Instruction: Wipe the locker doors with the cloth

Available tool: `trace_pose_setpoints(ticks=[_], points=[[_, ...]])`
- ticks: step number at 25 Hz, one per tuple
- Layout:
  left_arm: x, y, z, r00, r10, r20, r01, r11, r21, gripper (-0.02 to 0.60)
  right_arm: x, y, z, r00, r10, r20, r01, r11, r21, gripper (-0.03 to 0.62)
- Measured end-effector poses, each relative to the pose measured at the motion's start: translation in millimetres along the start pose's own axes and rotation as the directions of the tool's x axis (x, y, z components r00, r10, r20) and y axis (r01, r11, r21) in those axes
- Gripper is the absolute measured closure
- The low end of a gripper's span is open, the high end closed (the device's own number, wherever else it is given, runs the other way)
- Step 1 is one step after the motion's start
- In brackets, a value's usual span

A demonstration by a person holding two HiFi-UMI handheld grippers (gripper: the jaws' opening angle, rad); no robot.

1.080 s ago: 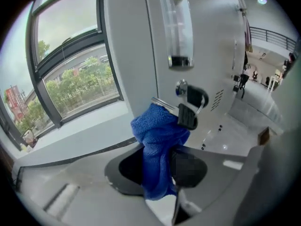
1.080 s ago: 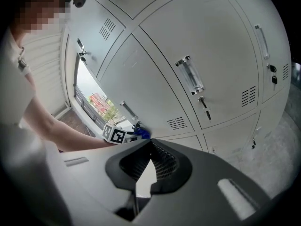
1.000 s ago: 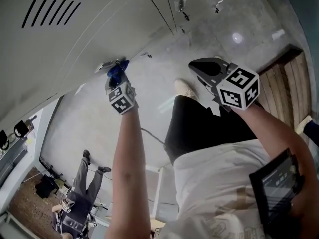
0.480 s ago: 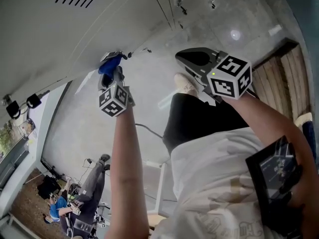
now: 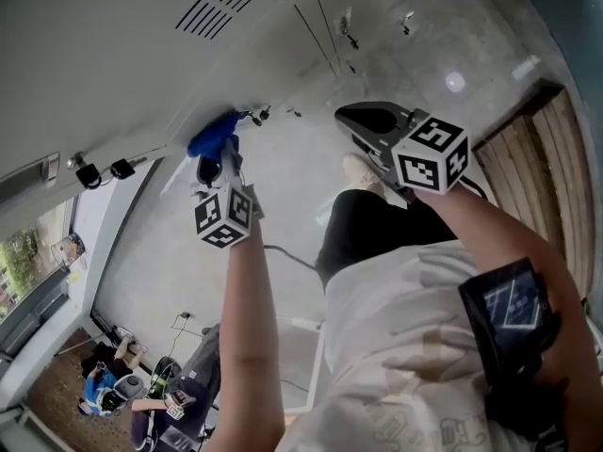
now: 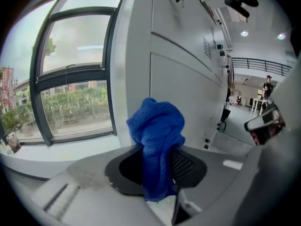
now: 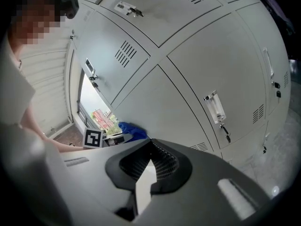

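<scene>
The left gripper (image 6: 159, 171) pinches a crumpled blue terry cloth (image 6: 157, 128). Only the head view shows it against the pale grey metal locker doors (image 5: 113, 64); actual contact is unclear. The right gripper (image 7: 151, 144) has its jaws together, empty.

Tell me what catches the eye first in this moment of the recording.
The blue cloth stands out, bunched in the jaws of the left gripper and held up at the grey locker doors. The right gripper hangs beside it, jaws together on nothing, facing the same doors.
</scene>
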State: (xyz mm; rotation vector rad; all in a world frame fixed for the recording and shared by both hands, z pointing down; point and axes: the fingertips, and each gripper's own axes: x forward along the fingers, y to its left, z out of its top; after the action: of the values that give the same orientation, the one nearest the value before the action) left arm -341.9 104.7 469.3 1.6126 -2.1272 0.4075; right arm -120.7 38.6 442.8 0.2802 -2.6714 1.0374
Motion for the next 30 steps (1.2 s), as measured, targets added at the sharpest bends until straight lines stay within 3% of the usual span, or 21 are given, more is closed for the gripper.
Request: trace_pose_setpoints(ticks=[8, 12, 17, 26, 30], points=[[-39, -4, 61, 0.993, -0.023, 0.115, 0.021, 1.000, 0.023, 0.454, -7, 21, 13, 0.999, -0.022, 0.049, 0.023, 0.999, -0.023, 0.586], [-45, -5, 76, 0.986, -0.056, 0.159, 0.063, 0.997, -0.040, 0.451, -13, 24, 16, 0.995, -0.057, 0.086, 0.058, 0.998, -0.014, 0.586], [-43, -1, 84, 0.992, -0.040, 0.120, 0.048, 0.997, -0.058, 0.451, -16, 36, 30, 0.991, -0.057, 0.117, 0.060, 0.998, -0.020, 0.588], [-12, -46, 78, 0.999, -0.042, 0.028, 0.044, 0.996, -0.071, 0.451, -39, 34, 59, 0.987, -0.050, 0.151, 0.054, 0.998, -0.024, 0.588], [7, -85, 74, 0.996, -0.094, -0.006, 0.092, 0.989, -0.112, 0.449, -66, 18, 59, 0.987, -0.088, 0.131, 0.091, 0.996, -0.017, 0.588]])
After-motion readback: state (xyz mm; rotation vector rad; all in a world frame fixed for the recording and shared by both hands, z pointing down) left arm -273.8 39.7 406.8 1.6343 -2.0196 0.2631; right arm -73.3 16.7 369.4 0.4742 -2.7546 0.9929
